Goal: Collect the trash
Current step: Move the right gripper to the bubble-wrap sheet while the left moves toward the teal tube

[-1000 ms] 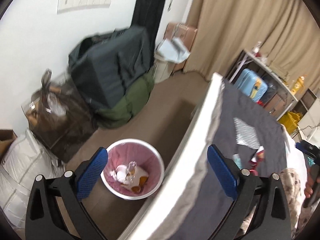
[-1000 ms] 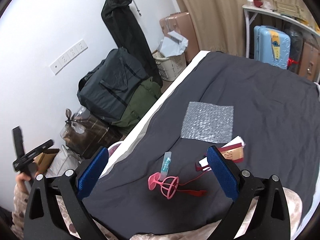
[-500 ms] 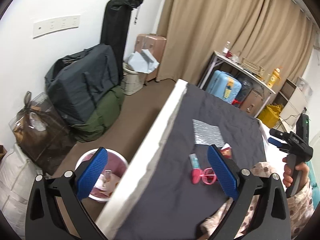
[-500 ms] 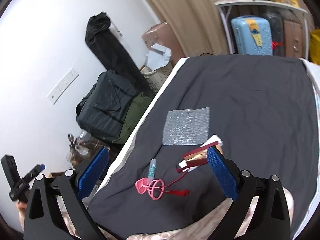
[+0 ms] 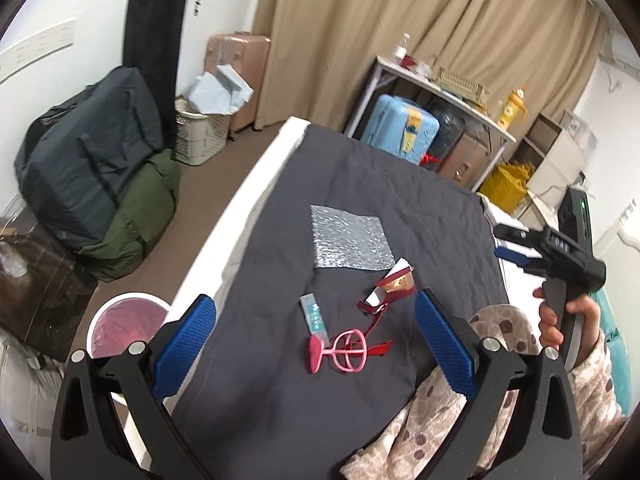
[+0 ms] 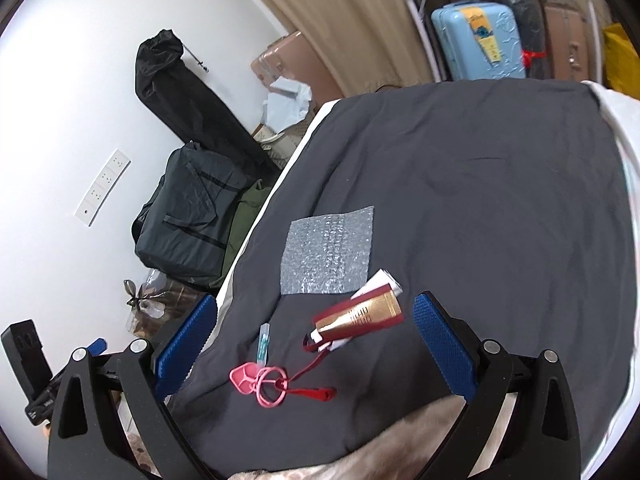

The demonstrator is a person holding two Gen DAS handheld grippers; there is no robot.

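Trash lies on the dark grey bed cover (image 5: 400,184): a sheet of bubble wrap (image 5: 350,238) (image 6: 326,250), a red and gold wrapper (image 5: 390,286) (image 6: 356,318), a small teal tube (image 5: 314,316) (image 6: 263,344) and a pink wire frame (image 5: 340,354) (image 6: 260,384) with a red strip. A white bin with a pink liner (image 5: 124,326) stands on the floor left of the bed. My left gripper (image 5: 316,348) is open and empty above the pink frame. My right gripper (image 6: 316,348) is open and empty above the wrapper.
Dark duffel bags (image 5: 88,168) and a laundry basket (image 5: 198,132) stand by the left wall. A blue suitcase (image 5: 404,128) sits under a white shelf table beyond the bed. A patterned blanket (image 5: 436,412) lies at the near edge.
My left gripper has swung right from over the bin to over the bed trash. My right gripper has moved closer to the wrapper and pink frame. Both stay open.
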